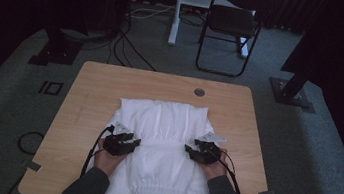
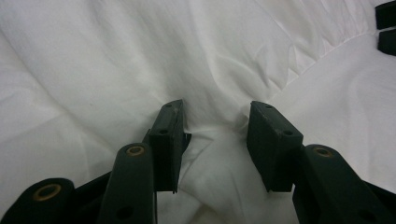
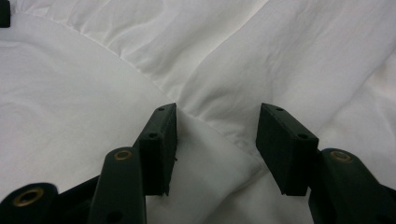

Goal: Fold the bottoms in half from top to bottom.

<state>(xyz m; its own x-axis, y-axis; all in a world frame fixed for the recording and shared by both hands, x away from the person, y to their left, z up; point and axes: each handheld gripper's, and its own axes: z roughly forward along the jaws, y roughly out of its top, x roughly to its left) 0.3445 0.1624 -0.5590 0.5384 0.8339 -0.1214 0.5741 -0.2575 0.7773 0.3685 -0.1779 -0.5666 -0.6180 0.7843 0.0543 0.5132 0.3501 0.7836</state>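
High view: one white garment [image 1: 162, 136] on one wooden table [image 1: 90, 91], lower edge cut off; two grippers, left gripper [image 1: 121, 142] and right gripper [image 1: 203, 150], at its sides. Left gripper view: jaws half spread, bunched fold between; actual pinch hard to tell. Right gripper view: same, folded edge between.

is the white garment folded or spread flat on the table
Partly folded: the white garment lies in overlapping layers, a narrower ribbed-cuff part over a wider one, with bunched creases between both grippers' jaws.
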